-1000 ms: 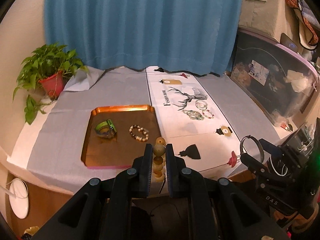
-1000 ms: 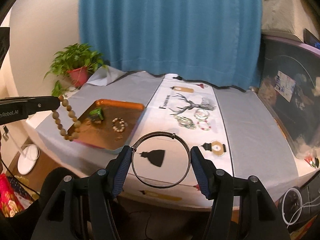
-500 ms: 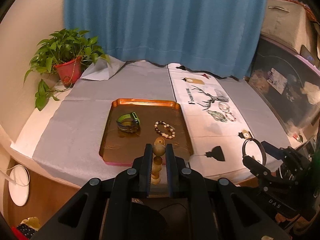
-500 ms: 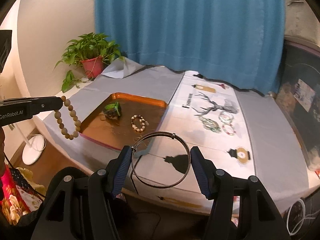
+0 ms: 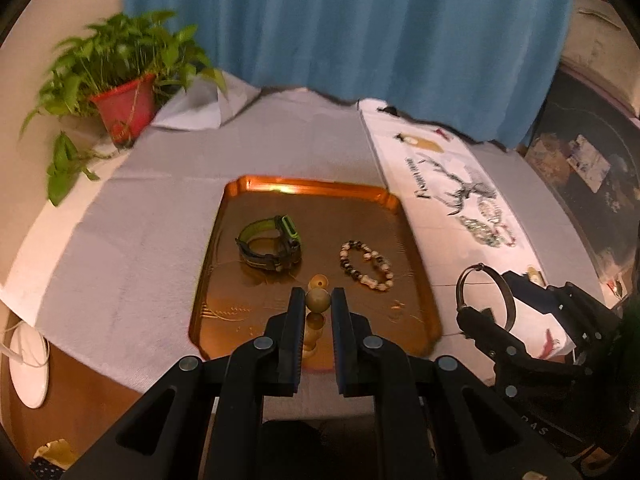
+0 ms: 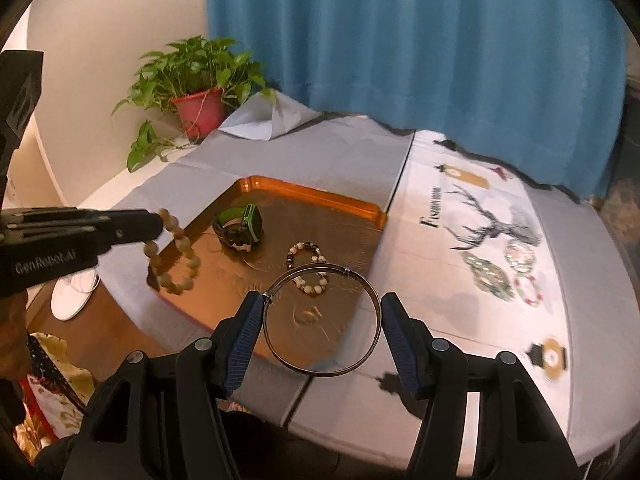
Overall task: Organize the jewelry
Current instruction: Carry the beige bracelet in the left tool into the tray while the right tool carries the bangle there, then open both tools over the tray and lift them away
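Note:
My left gripper (image 5: pixel 318 300) is shut on a tan wooden bead bracelet (image 5: pixel 318 299), which hangs above the near edge of the orange tray (image 5: pixel 304 186); the bracelet also shows in the right wrist view (image 6: pixel 176 258). My right gripper (image 6: pixel 322 316) is shut on a thin metal bangle (image 6: pixel 376 312), held flat above the tray's right near corner; the bangle shows in the left wrist view (image 5: pixel 505 296) too. On the tray lie a green and black watch (image 5: pixel 270 246) and a black and white bead bracelet (image 5: pixel 366 266).
A white runner with a deer print (image 5: pixel 460 192) lies right of the tray and bears several green and pink bracelets (image 6: pixel 504 274). A potted plant (image 5: pixel 120 76) stands far left. A blue curtain (image 5: pixel 340 32) hangs behind. A dark glass cabinet (image 5: pixel 592 184) stands at right.
Both grippers have moved left and closer to the tray, each still holding its piece. The tray now sits centred under the left gripper.

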### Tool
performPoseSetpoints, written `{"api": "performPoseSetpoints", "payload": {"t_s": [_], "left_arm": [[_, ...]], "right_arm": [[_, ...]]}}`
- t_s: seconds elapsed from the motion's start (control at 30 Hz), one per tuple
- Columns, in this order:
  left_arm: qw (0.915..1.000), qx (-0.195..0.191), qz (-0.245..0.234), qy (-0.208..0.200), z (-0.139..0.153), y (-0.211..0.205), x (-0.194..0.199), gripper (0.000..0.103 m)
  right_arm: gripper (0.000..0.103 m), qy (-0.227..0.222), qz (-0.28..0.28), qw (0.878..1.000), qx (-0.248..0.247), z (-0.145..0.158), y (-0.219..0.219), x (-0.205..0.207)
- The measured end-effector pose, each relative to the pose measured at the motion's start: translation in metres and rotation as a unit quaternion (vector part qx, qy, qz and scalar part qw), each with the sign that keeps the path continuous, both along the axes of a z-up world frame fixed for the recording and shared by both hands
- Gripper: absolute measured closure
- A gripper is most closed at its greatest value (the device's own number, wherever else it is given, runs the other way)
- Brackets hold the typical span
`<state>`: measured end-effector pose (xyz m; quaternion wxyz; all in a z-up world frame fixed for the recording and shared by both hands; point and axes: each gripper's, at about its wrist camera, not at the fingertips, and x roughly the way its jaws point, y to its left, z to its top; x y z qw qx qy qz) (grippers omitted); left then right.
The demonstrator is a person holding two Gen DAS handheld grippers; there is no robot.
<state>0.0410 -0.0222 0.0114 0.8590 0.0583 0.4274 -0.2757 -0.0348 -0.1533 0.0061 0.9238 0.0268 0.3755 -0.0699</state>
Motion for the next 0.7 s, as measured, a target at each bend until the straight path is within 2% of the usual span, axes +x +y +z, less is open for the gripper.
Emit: {"api": "performPoseSetpoints", "payload": {"t_s": [0.3, 0.5, 0.57, 0.63, 0.67, 0.7], "left_arm": [[0.9995, 0.022, 0.009, 0.020, -0.038, -0.016, 0.045, 0.093], [0.9995, 0.028, 0.012, 0.011, -0.050, -0.020, 0.058, 0.091], [0.9995, 0.025, 0.019, -0.004, -0.049, -0.018, 0.059, 0.076], [0.9985, 0.030, 0.036, -0.027, -0.045, -0.014, 0.056, 0.010], [0.9966, 0.033, 0.055, -0.052, -0.041, -0.010, 0.052, 0.002], [0.9950, 0.030, 0.066, -0.069, -0.038, -0.006, 0.048, 0.001]], "right_arm": [[0.042, 0.016, 0.016, 1.000, -0.001, -0.033, -0.006, 0.059], [0.041, 0.021, 0.025, 0.999, 0.009, -0.046, -0.011, 0.082], [0.039, 0.028, 0.032, 0.999, 0.011, -0.051, -0.012, 0.087], [0.026, 0.036, 0.030, 0.999, 0.004, -0.054, -0.013, 0.087], [0.026, 0.034, 0.027, 0.999, 0.001, -0.054, -0.014, 0.084], [0.026, 0.031, 0.024, 0.999, -0.001, -0.054, -0.015, 0.081]]}}
